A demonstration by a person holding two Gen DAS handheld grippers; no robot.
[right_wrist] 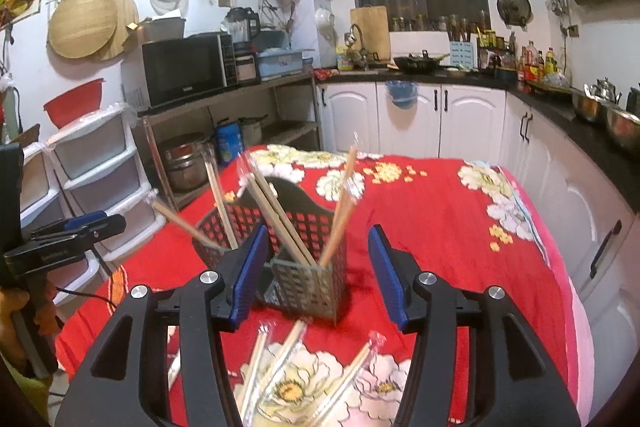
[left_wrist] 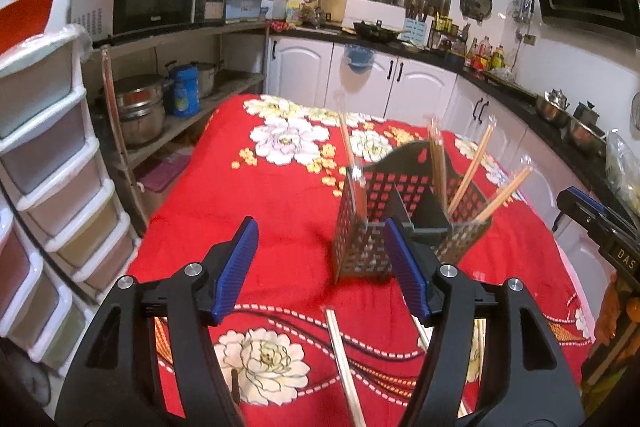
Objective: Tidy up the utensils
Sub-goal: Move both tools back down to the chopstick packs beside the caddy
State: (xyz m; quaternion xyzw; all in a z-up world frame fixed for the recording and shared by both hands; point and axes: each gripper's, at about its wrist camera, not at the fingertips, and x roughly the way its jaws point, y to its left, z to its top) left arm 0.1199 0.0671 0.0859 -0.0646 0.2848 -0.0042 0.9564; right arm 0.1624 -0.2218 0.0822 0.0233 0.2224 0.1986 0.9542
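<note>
- A black perforated utensil caddy with a raised, curved back stands upright on the red floral cloth that covers the table, near the middle of the cloth and well in from its far edge.
- Dividers split the caddy into compartments; several pairs of wrapped disposable chopsticks stand in them, leaning outward at different angles.
- More wrapped chopsticks lie loose on the cloth towards the near edge, just short of the caddy.
- The left gripper hangs above the cloth with its blue-padded fingers apart and nothing between them; its right-hand finger crosses in front of the caddy's lower corner, and whether it touches I cannot tell.
- The right gripper faces the caddy from the near side, fingers likewise apart, framing the caddy's front without pressing on it.
- Each gripper shows at the edge of the other's view.
- White cabinets under a dark countertop run behind the table.
</note>
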